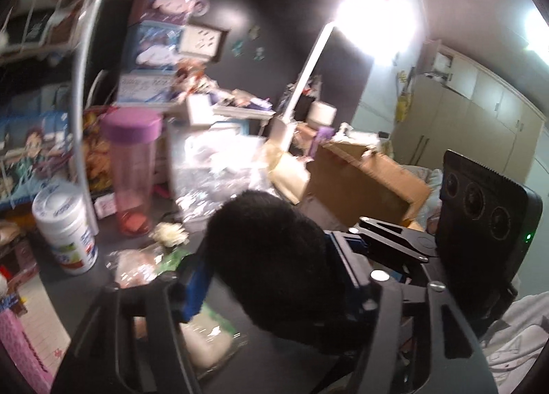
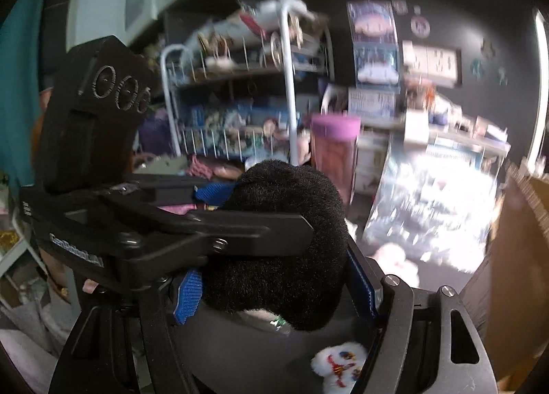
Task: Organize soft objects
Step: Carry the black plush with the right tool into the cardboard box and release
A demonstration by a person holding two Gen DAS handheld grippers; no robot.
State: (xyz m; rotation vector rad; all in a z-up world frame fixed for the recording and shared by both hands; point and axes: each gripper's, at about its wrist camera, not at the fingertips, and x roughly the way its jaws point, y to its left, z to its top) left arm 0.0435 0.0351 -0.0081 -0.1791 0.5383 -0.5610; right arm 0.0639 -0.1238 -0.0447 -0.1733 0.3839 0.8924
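Note:
A black fuzzy soft toy (image 1: pixel 274 257) is held up over the dark desk by both grippers at once. My left gripper (image 1: pixel 271 277) is shut on it, its blue pads pressed into both sides. My right gripper (image 2: pixel 274 284) is shut on the same black toy (image 2: pixel 284 243), with the left gripper's body crossing over it from the left. A small white plush piece with red and blue marks (image 2: pixel 339 363) lies below the toy. A white fluffy flower (image 1: pixel 170 234) and bagged soft items (image 1: pixel 137 265) lie on the desk.
A pink bottle with a purple lid (image 1: pixel 132 171) and a white canister (image 1: pixel 67 229) stand at left. A cardboard box (image 1: pixel 363 181) and crumpled clear plastic (image 1: pixel 219 167) sit behind. A wire rack (image 2: pixel 240 112) full of things fills the back. A desk lamp (image 1: pixel 308 75) glares.

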